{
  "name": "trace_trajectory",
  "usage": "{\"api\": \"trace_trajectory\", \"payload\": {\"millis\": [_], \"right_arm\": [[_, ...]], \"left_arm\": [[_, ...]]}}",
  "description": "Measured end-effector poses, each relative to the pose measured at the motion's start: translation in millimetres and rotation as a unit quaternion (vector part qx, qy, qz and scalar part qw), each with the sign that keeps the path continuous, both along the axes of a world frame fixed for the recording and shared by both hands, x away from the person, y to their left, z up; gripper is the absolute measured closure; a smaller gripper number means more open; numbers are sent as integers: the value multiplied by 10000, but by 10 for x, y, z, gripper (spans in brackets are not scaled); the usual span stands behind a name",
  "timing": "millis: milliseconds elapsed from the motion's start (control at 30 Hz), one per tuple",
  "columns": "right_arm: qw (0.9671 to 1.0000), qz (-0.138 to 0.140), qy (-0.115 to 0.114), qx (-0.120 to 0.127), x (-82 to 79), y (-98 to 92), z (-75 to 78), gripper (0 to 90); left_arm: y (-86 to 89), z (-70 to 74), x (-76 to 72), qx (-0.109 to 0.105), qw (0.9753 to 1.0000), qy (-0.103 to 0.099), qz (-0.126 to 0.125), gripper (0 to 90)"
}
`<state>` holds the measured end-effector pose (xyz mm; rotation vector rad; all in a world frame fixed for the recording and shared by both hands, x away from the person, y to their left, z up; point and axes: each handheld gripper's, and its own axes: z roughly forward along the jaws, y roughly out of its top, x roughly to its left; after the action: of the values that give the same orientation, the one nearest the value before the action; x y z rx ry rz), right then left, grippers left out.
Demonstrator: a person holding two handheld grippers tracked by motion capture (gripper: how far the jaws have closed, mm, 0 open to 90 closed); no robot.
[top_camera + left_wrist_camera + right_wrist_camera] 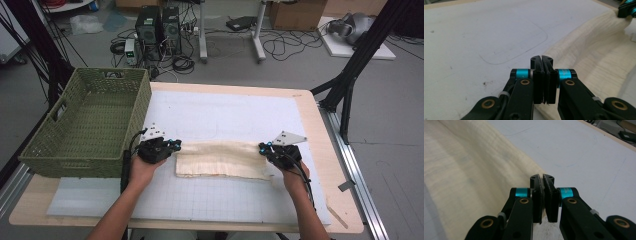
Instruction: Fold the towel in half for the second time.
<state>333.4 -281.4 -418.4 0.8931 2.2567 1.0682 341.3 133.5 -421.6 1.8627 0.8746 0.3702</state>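
Observation:
A cream ribbed cloth (pixel 220 160) lies folded into a long strip on the white grid mat (pixel 225 112). My left gripper (pixel 175 145) is at the strip's far left corner and my right gripper (pixel 262 146) at its far right corner. In the left gripper view the jaws of the left gripper (pixel 541 58) are pressed together where the edge of the cloth (pixel 594 50) runs in under them. In the right gripper view the right gripper (pixel 542 177) is likewise closed on a raised ridge of the cloth (pixel 461 170). The cloth's far edge runs straight between the two grippers.
A green woven basket (pixel 75 150) stands on the table's left side, close beside my left hand. The wooden table edge (pixel 320 150) shows past the mat on the right. The tip of the right gripper (pixel 626 10) appears at the top right of the left gripper view.

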Motion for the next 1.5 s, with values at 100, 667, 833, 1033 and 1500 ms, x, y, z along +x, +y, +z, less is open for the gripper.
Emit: {"api": "trace_trajectory", "payload": {"millis": [100,667,833,1033,1500], "right_arm": [[9999,-28,-32,103,-87,-35,-25,862],[9998,120,-57,122,-486,-73,-158,857],[9999,106,4,58,-560,-99,-210,857],[9999,151,27,77,-599,-108,-222,857],[9998,194,32,96,-643,-101,-201,845]], "left_arm": [[-17,3,-78,11,10000,-39,-86,876],[25,-173,-386,2,9995,82,-302,872],[-1,-216,-429,143,9990,124,-413,872],[-3,-249,-500,215,9986,204,-445,869],[-7,166,-338,-272,9987,-428,-57,532]]}}
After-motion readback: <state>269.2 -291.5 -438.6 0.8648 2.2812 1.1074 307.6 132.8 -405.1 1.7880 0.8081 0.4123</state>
